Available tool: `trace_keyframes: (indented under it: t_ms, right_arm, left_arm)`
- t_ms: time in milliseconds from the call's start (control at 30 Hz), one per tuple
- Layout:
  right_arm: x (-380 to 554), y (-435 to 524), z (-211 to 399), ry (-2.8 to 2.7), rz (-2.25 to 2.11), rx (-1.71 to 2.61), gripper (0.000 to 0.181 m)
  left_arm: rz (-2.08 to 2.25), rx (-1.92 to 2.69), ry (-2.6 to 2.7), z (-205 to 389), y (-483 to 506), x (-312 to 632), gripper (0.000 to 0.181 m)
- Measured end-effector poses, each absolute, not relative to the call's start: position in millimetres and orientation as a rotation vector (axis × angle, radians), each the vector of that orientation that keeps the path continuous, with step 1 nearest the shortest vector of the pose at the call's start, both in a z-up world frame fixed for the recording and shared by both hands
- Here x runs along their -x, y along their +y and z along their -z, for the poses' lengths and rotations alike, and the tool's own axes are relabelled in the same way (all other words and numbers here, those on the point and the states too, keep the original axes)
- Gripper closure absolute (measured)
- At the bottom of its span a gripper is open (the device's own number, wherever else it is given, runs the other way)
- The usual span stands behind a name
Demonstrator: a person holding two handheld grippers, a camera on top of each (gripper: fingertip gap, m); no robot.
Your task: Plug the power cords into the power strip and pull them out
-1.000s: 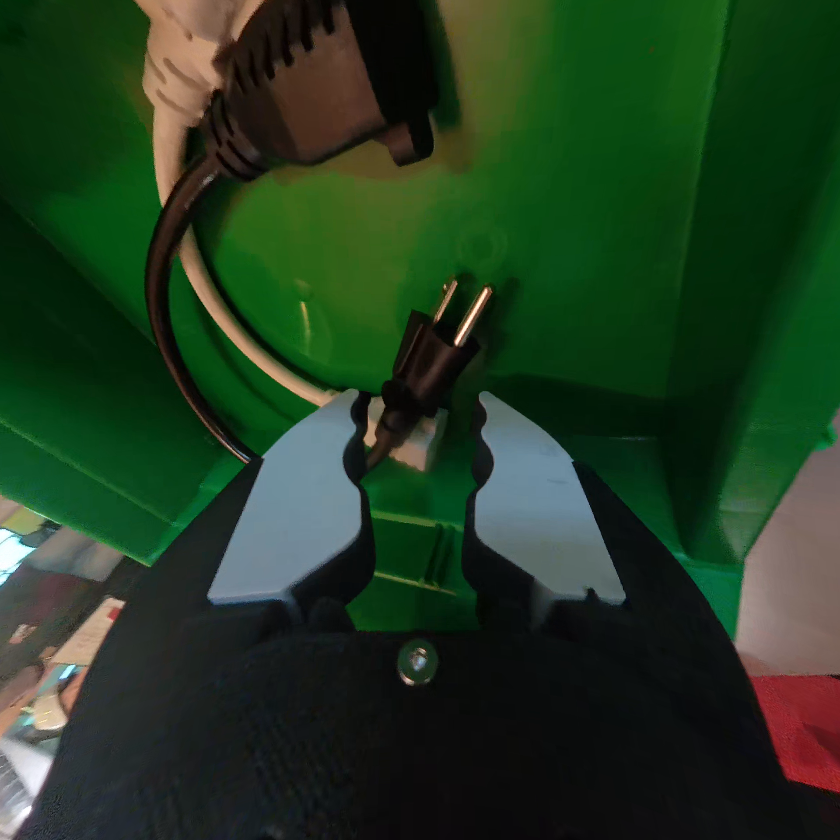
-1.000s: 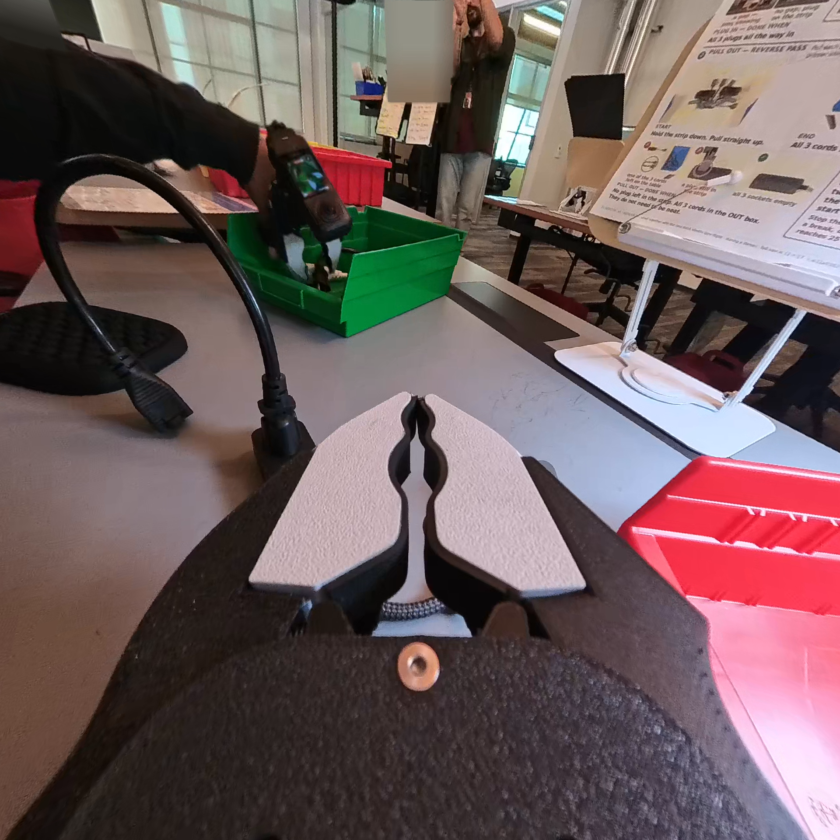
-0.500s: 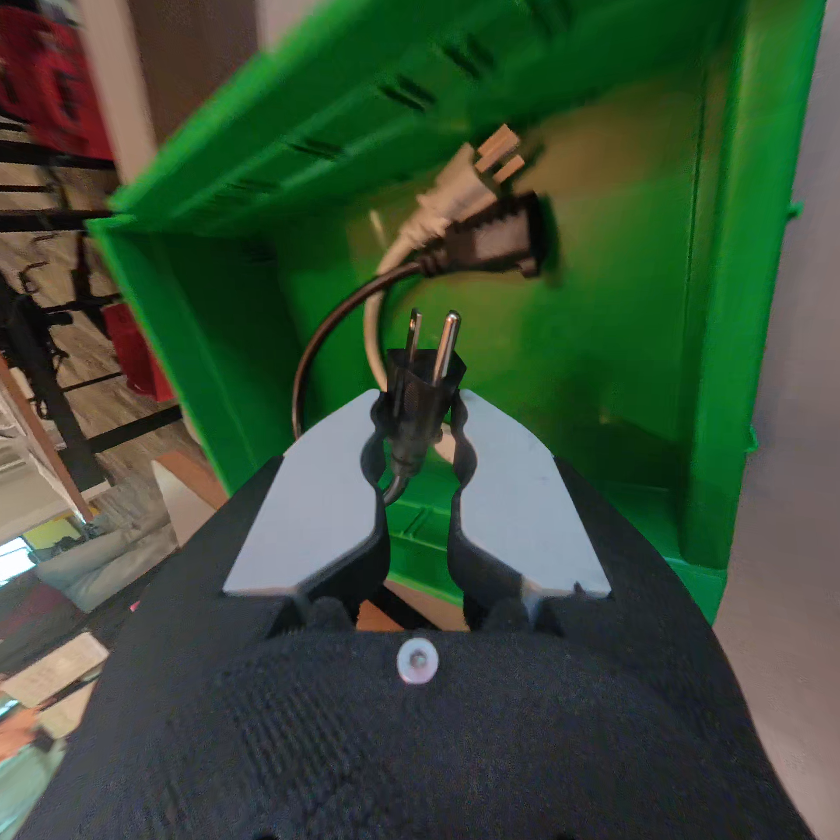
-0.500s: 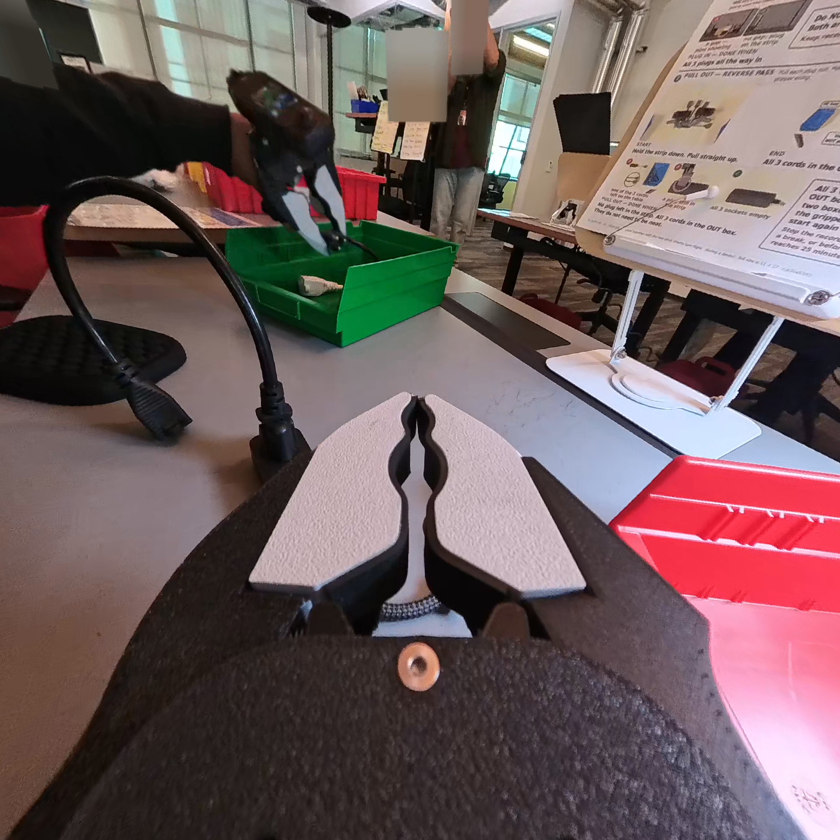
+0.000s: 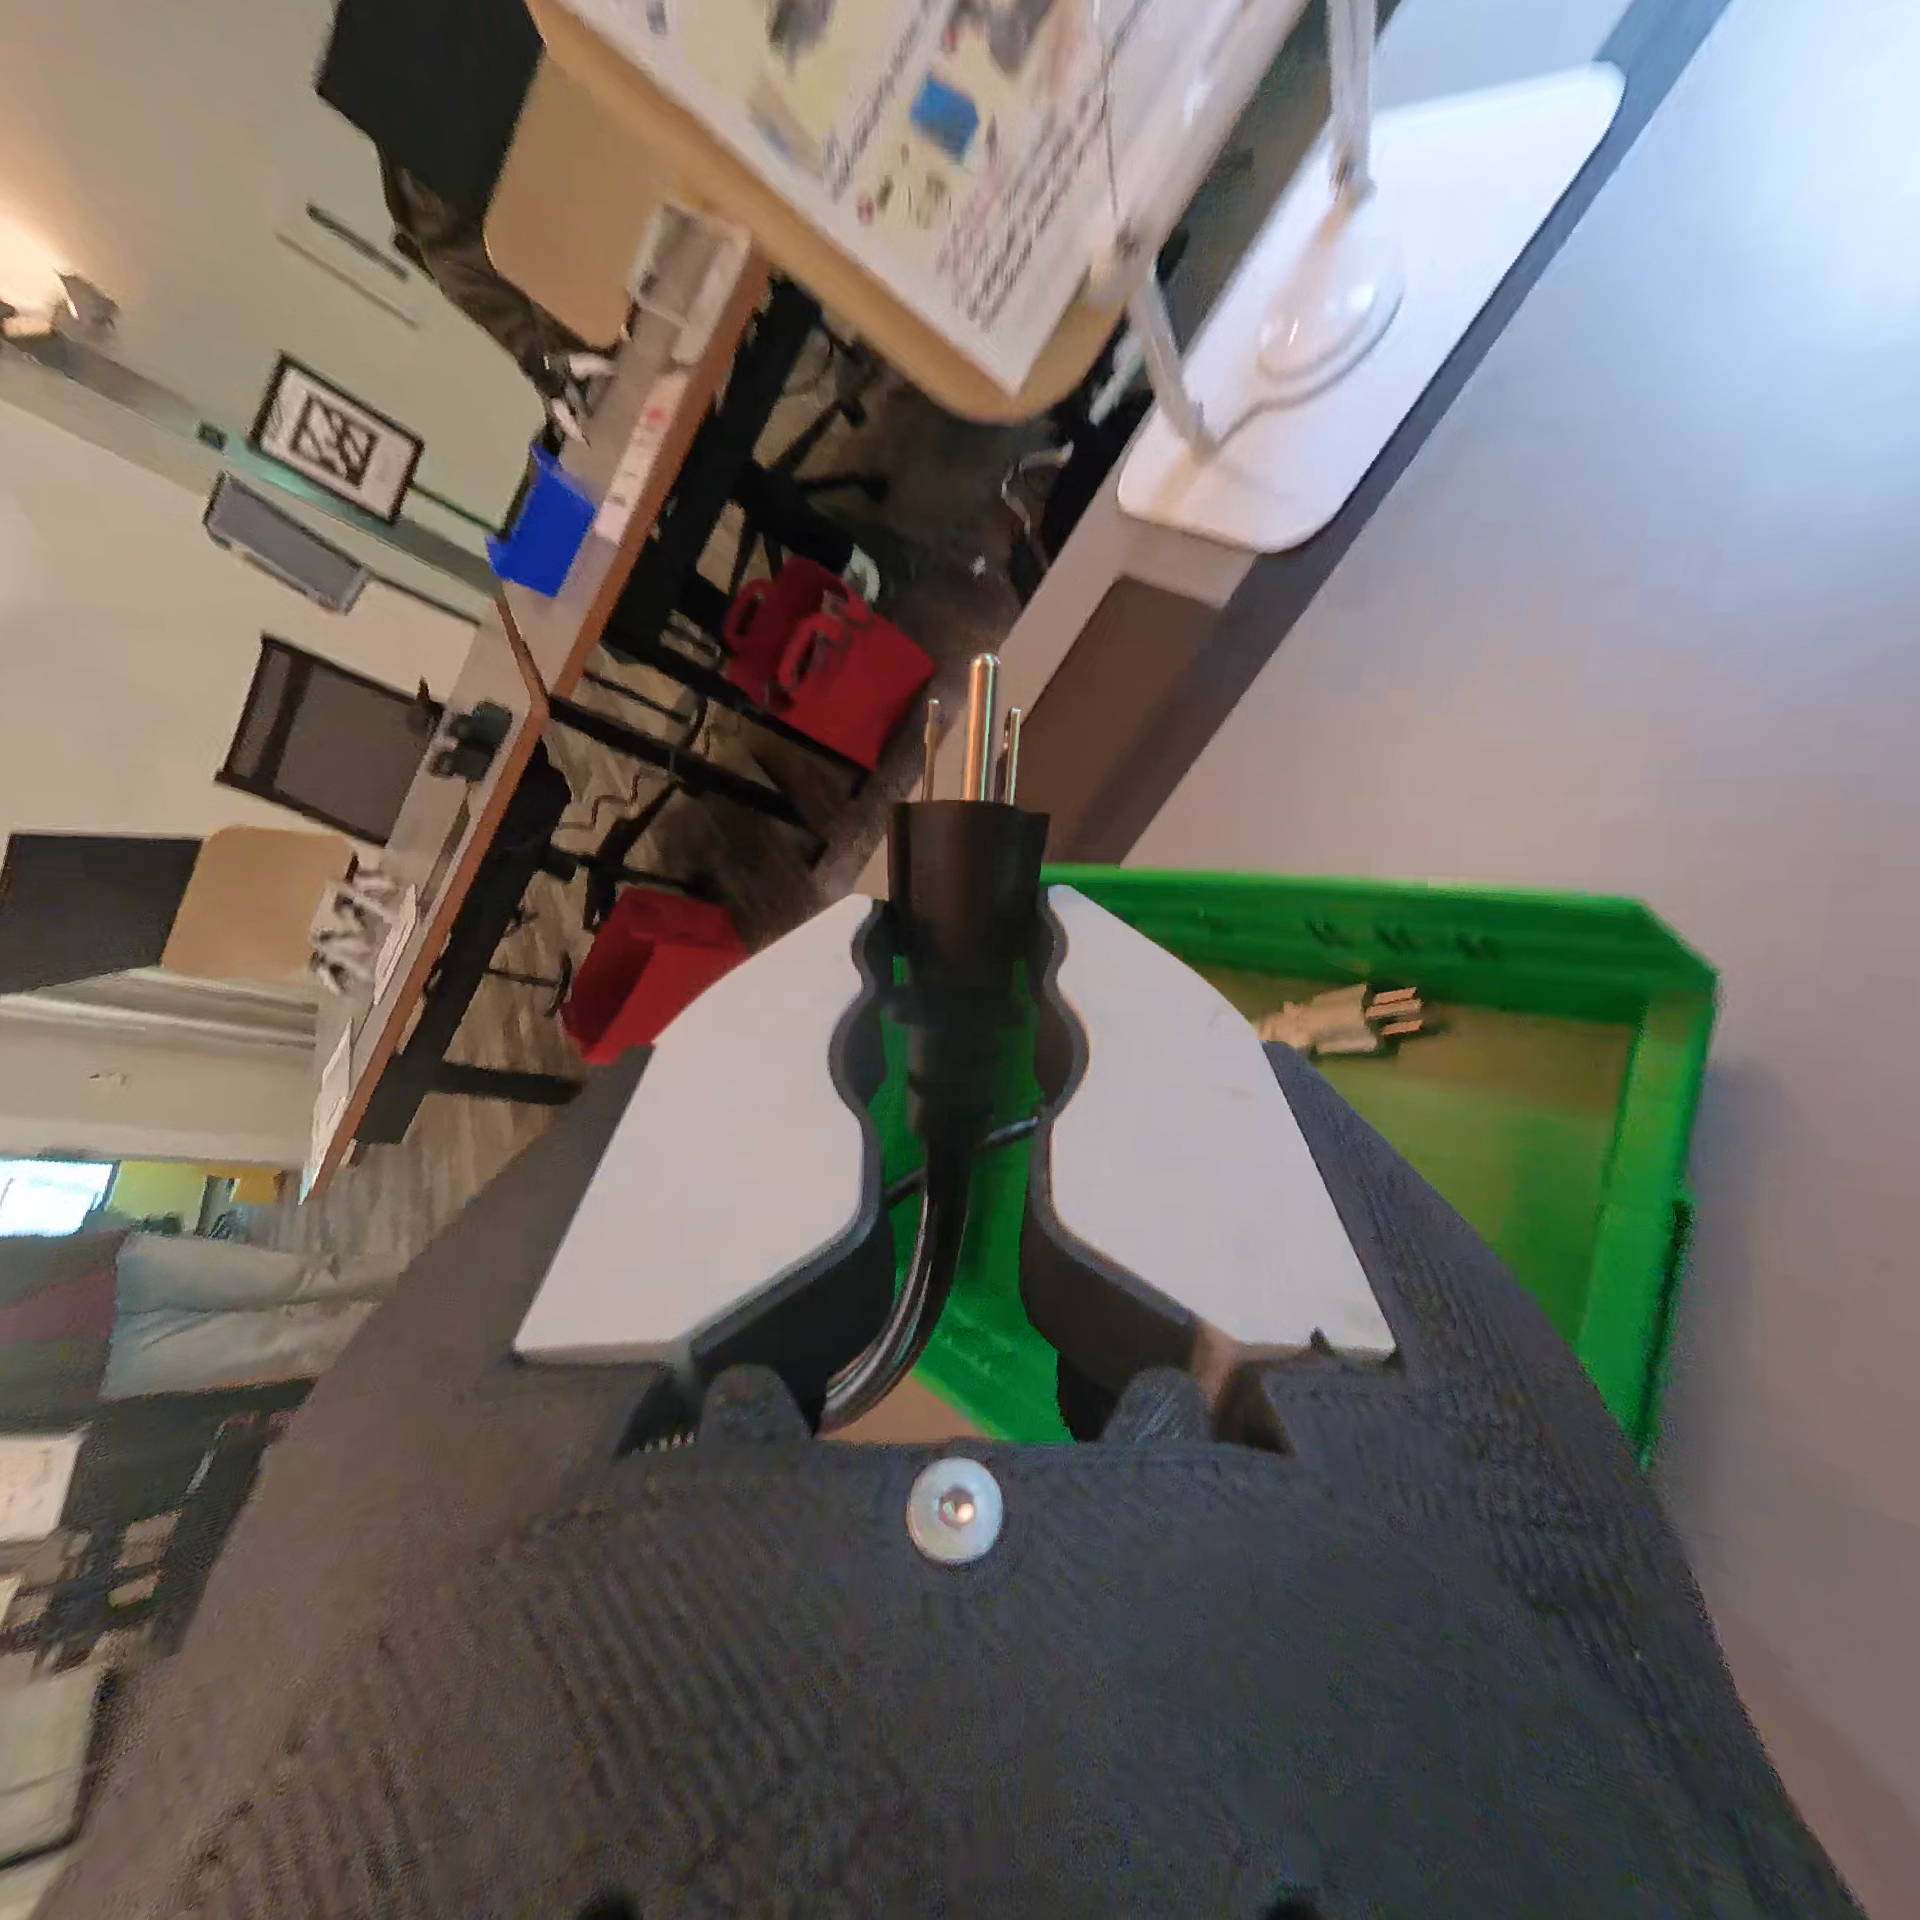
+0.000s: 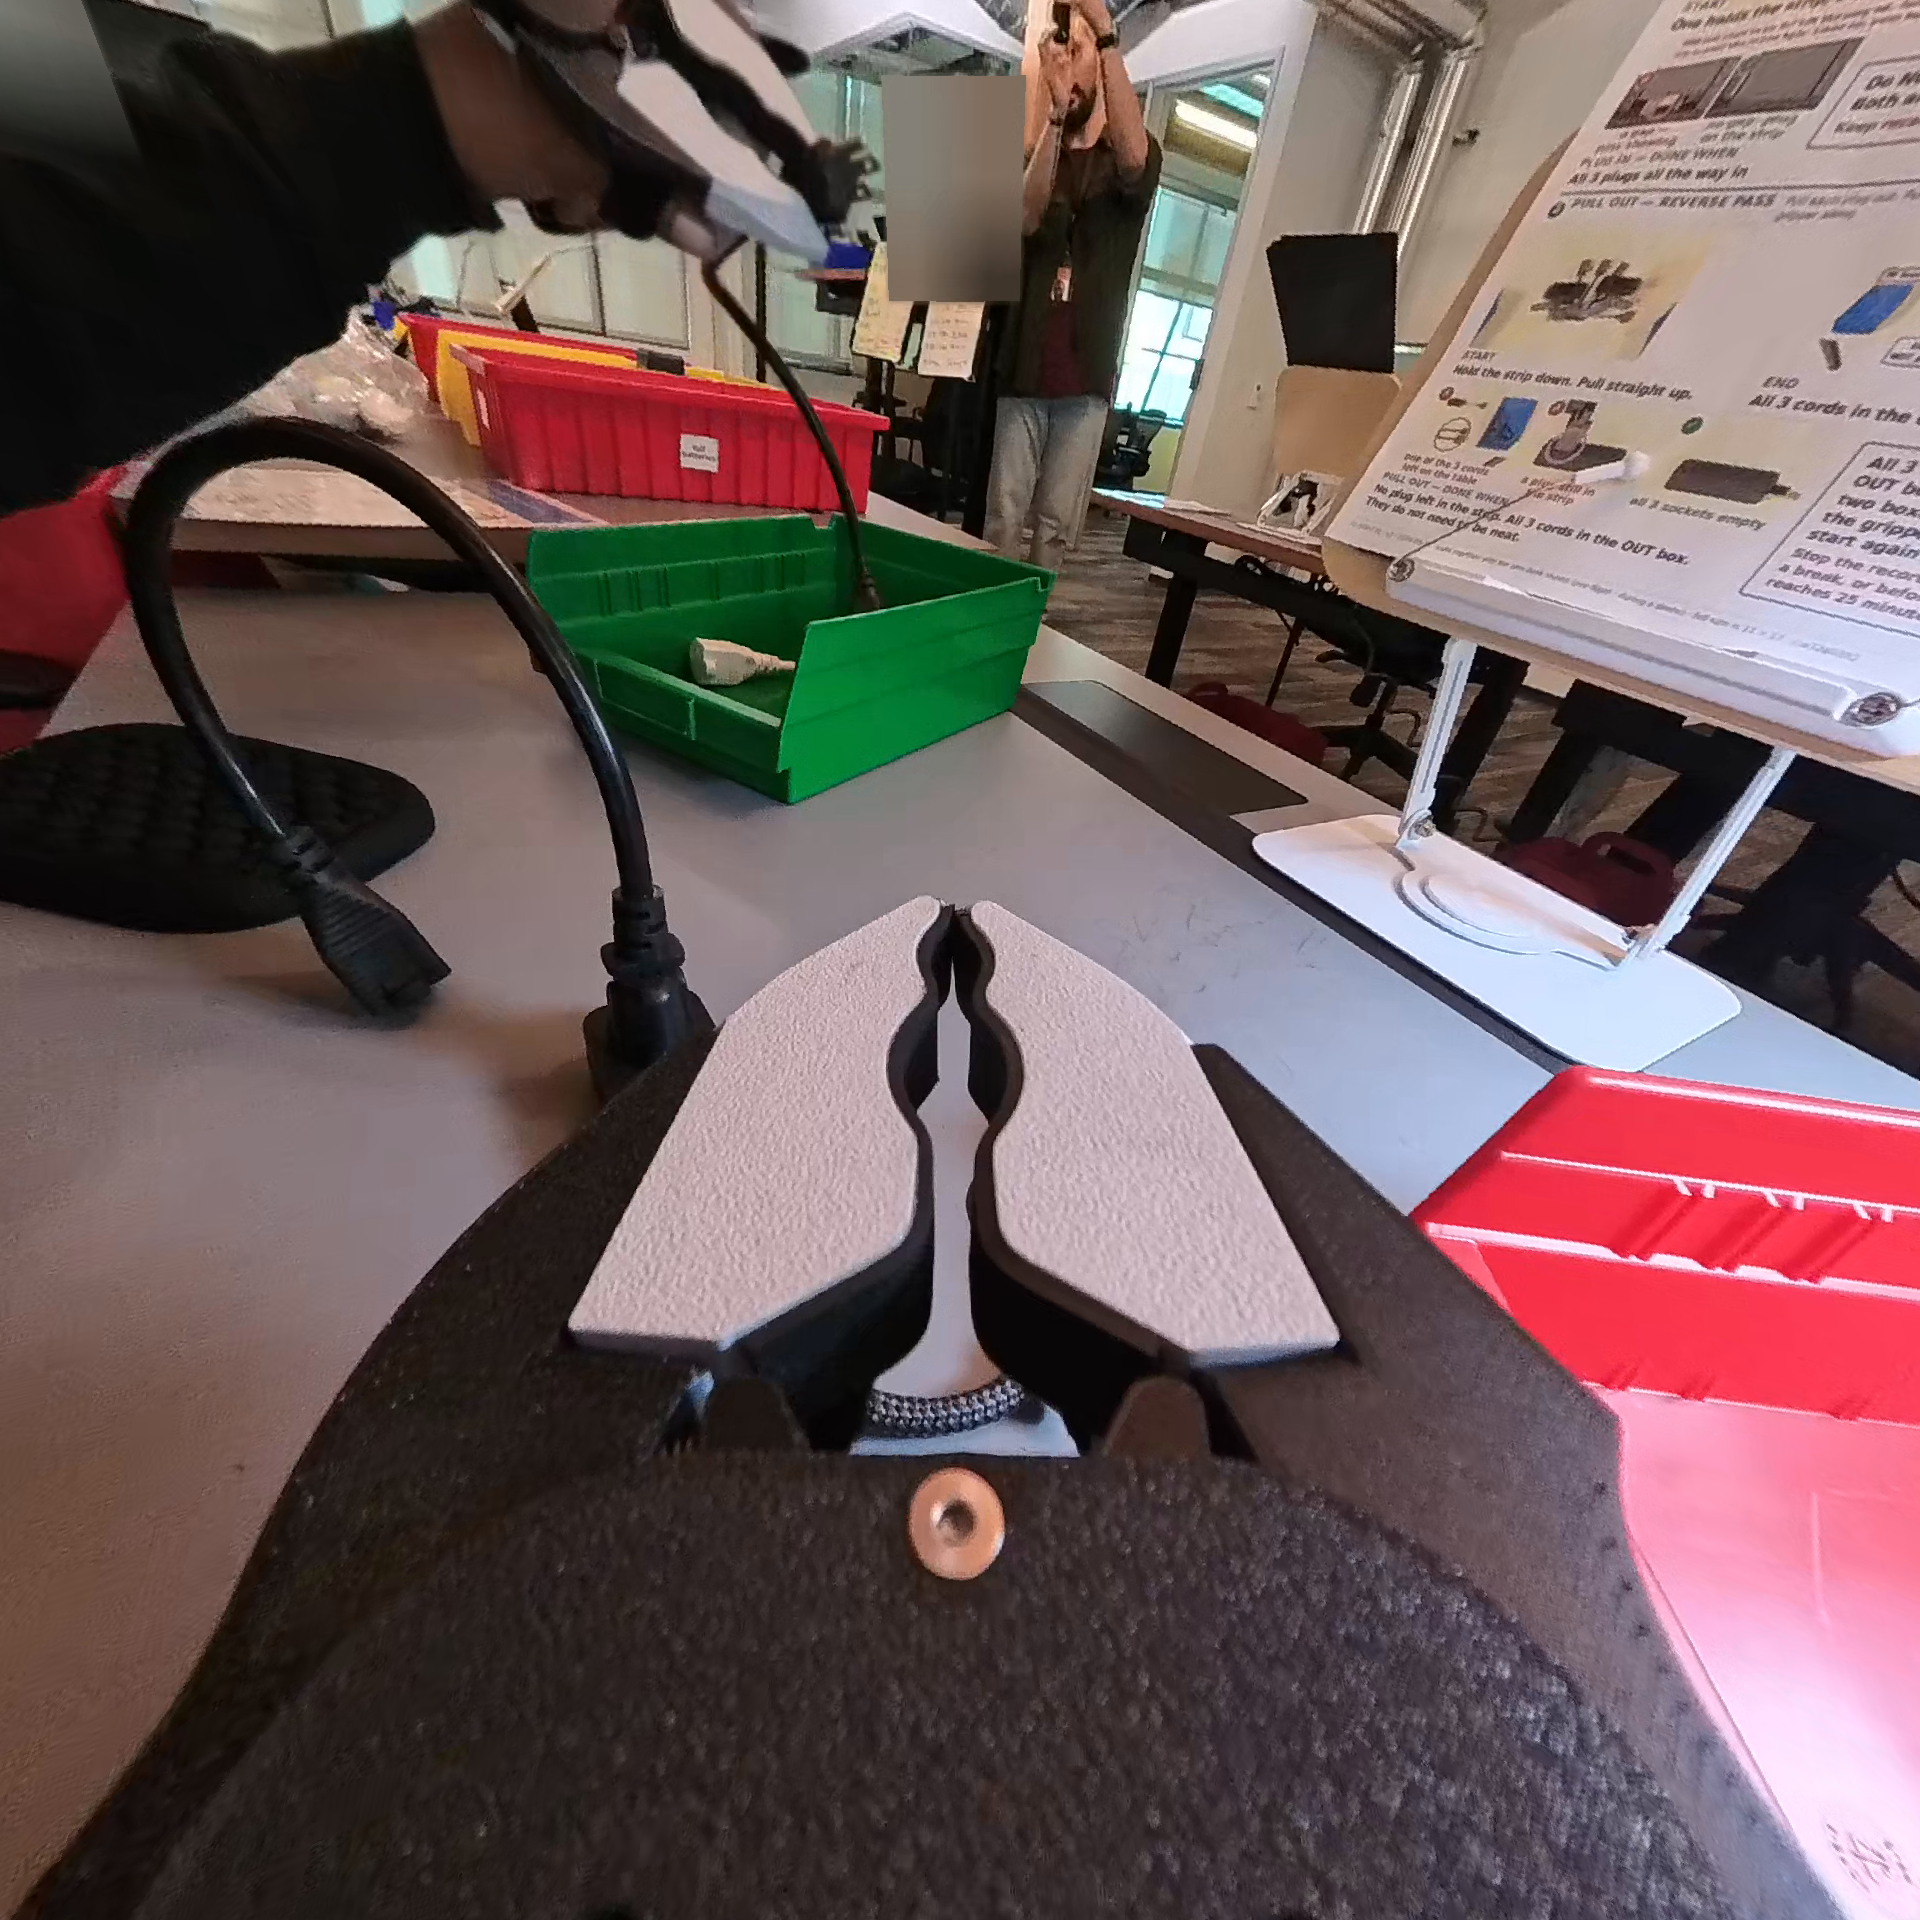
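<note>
My left gripper (image 5: 961, 914) is shut on a black three-prong plug (image 5: 966, 873), prongs pointing forward, held in the air above the green bin (image 5: 1662, 1091). Its cord runs back between the fingers. A white plug (image 5: 1340, 1023) lies in the bin. In the right wrist view the left gripper (image 6: 769, 197) is high up, and its black cord (image 6: 800, 395) hangs down into the green bin (image 6: 904, 686). My right gripper (image 6: 954, 914) is shut, low over the white power strip (image 6: 951, 1247). Another black cord (image 6: 644, 987) is plugged in beside it.
A red bin (image 6: 1714, 1247) sits at the right. A white stand (image 6: 1507, 935) holds an instruction sheet. A black mat (image 6: 156, 821) lies at the left. Red and yellow bins (image 6: 665, 436) stand on the table behind. A person stands farther back. Across from one pair of fingers to the other is roughly 40 cm.
My left gripper closed on the black plug inside the green bin and lifted it up and out, cord trailing. The right gripper has stayed still and shut.
</note>
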State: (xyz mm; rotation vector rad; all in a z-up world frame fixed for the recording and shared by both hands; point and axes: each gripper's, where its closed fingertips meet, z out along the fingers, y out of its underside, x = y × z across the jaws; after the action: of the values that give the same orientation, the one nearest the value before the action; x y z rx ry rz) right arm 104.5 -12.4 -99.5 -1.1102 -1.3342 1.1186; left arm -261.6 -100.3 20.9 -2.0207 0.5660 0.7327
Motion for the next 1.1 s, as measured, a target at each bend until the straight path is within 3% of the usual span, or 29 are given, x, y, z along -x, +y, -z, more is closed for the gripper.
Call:
trace_keyframes:
  t_ms: [367, 700, 800, 933, 1100]
  right_arm:
    - [-97, -27, 77, -1.319, -1.211, 1.049, 0.181]
    - [-65, -34, 8, -1.306, -1.233, 0.898, 0.172]
    - [-50, -36, 4, -1.323, -1.241, 0.907, 0.159]
    - [-25, -37, 25, -1.462, -1.178, 1.033, 0.119]
    - [-5, -19, 64, -1.595, -0.934, 1.174, 0.114]
  left_arm:
    - [-0.312, 1.614, 0.619, -88, -86, 129, 0.156]
    - [-0.086, 1.305, 0.679, -161, -92, 45, 0.156]
    - [0.001, 1.251, 0.698, -177, -89, 24, 0.156]
    - [0.140, 1.219, 0.680, -171, -72, -1, 0.156]
    - [0.309, 1.228, 0.677, -139, -54, -33, 0.156]
